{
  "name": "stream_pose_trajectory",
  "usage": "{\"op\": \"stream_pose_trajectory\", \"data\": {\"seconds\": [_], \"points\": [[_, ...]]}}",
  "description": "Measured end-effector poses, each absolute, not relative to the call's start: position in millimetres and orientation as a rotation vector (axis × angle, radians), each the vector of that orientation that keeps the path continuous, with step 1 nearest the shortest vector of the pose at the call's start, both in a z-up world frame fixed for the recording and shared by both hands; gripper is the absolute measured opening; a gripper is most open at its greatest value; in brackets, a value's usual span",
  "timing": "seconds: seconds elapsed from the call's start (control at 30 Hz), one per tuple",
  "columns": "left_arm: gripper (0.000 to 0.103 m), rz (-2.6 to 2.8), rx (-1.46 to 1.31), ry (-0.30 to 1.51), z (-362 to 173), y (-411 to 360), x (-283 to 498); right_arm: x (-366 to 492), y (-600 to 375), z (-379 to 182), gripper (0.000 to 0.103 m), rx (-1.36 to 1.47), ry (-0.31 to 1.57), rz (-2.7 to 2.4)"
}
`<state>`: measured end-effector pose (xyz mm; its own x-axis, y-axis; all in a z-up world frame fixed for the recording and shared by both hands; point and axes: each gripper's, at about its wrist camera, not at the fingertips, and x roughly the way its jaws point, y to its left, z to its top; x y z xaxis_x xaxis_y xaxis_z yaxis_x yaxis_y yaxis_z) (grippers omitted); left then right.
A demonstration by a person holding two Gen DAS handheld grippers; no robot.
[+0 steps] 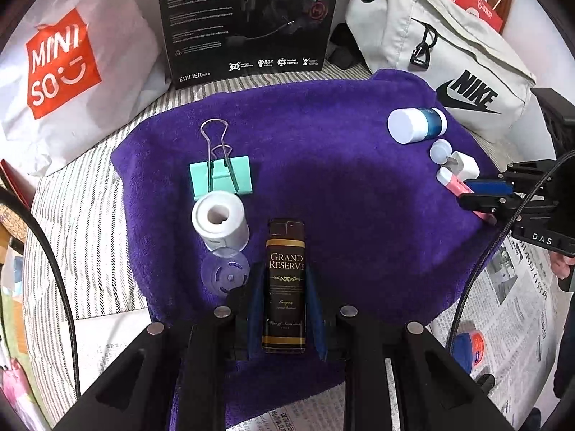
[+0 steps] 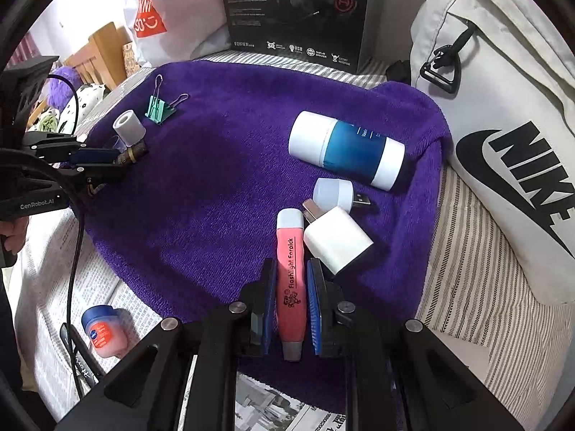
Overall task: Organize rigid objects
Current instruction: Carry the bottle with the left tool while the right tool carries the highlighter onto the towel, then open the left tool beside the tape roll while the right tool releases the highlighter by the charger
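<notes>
My left gripper (image 1: 285, 269) is shut on a dark brown "Grand Reserve" lighter (image 1: 286, 280), held low over the purple towel (image 1: 341, 197). Just left of it stand a white cylinder (image 1: 220, 224), a clear round cap (image 1: 225, 273) and a mint binder clip (image 1: 220, 176). My right gripper (image 2: 291, 269) is shut on a pink flashlight stick (image 2: 290, 280), whose tip sits beside a white charger cube (image 2: 337, 239). A small white USB lamp (image 2: 334, 194) and a blue-and-white bottle (image 2: 346, 151) lie beyond it. Each gripper shows in the other's view: right gripper (image 1: 474, 194), left gripper (image 2: 118, 165).
A black headset box (image 1: 248, 18) stands behind the towel, with a white Miniso bag (image 1: 64, 61) to its left and a grey Nike bag (image 1: 449, 54) to its right. A small blue-lidded jar (image 2: 102, 330) rests on newspaper (image 2: 46, 269) at the near edge. Striped bedding (image 1: 82, 215) lies around.
</notes>
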<state>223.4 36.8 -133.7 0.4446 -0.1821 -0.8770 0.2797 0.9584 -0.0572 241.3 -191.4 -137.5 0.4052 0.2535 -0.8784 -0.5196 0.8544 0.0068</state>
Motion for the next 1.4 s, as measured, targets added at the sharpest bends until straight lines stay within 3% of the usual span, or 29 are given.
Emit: {"op": "stream_pose_trajectory", "data": {"seconds": [0.27, 0.33, 0.4, 0.7, 0.77, 0.9, 1.03, 1.4], "points": [[0.023, -0.257, 0.150, 1.056, -135, 29, 219, 240, -191, -138, 0.018, -0.282, 1.034, 0.488], [0.025, -0.253, 0.147, 1.051, -136, 29, 217, 238, -192, -138, 0.026, -0.265, 1.036, 0.495], [0.034, -0.267, 0.125, 1.055, -135, 30, 214, 236, -194, -138, 0.033, -0.244, 1.046, 0.503], [0.035, -0.251, 0.066, 1.041, -120, 38, 192, 212, -211, -118, 0.048, -0.203, 1.016, 0.450], [0.035, -0.256, 0.063, 1.026, -113, 38, 183, 202, -214, -112, 0.048, -0.187, 0.999, 0.442], [0.047, -0.243, 0.056, 0.996, -100, 42, 163, 179, -214, -101, 0.049, -0.164, 0.973, 0.453], [0.047, -0.232, 0.033, 0.982, -96, 51, 144, 152, -206, -95, 0.056, -0.152, 0.943, 0.473], [0.047, -0.201, -0.037, 1.010, -111, 68, 95, 113, -163, -125, 0.056, -0.176, 0.988, 0.601]]}}
